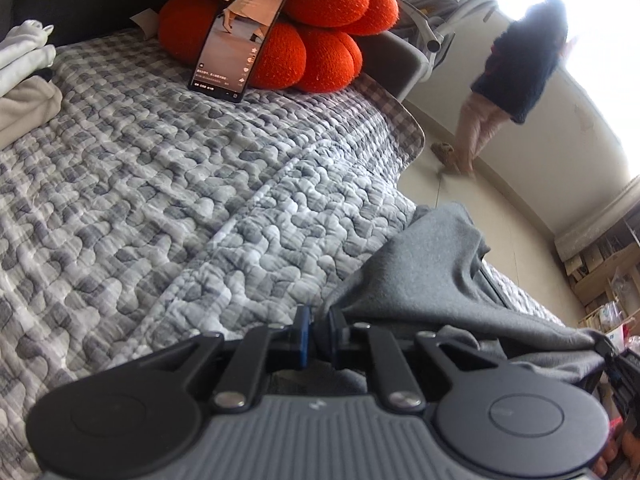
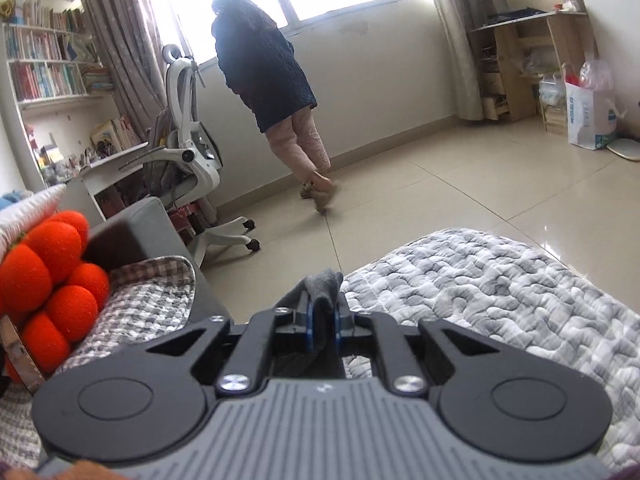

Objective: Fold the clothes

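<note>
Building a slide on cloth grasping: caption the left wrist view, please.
Left gripper shut on a grey garment over a quilted bed; phone leans on an orange cushion.

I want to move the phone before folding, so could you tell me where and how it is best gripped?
Grip the phone across its two long edges near the upper end, coming from above. It leans steeply, screen out, against the orange cushion, so its bottom edge sits on the quilt and its back is blocked.

Ahead and left of the left gripper [image 1: 318, 334], a phone [image 1: 238, 42] leaned against a cushion [image 1: 320, 20] on the quilt [image 1: 160, 180], folded clothes [image 1: 24, 76] lay far left, and a garment [image 1: 432, 276] stretched rightward from its jaws.
</note>
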Demonstrator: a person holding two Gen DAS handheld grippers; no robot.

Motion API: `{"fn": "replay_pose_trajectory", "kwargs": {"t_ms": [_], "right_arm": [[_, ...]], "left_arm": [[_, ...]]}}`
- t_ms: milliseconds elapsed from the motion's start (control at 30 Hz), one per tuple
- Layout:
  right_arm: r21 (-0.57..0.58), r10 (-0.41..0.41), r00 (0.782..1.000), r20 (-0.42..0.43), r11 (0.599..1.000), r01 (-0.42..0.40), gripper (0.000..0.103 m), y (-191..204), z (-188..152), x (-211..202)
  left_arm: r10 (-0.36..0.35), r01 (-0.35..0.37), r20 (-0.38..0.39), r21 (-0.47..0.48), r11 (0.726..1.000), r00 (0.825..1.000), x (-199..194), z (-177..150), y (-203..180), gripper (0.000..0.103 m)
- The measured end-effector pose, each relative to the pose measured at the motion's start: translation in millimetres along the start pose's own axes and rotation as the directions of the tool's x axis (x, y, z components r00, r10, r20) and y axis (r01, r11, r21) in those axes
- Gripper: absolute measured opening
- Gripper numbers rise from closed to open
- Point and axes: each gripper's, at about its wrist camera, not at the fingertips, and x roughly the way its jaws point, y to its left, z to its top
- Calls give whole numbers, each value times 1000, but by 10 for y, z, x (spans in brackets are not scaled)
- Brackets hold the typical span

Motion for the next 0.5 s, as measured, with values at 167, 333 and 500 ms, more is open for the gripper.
{"fn": "replay_pose_trajectory", "kwargs": {"t_ms": [167,333,500], "right_arm": [[13,22,999,-30,1000,-22,17,-70,-24,45],[58,23,997,-76,998,-19,42,-171,-32,9],[58,31,992,-126,998,-24,58,-222,-38,-123]], "left_arm": [[0,0,-14,8,1000,1000,28,4,-9,10],[-28,28,-38,0,1000,999,46,1,-8,33],[-38,38,-51,-3,999,998,58,-6,-10,37]]}}
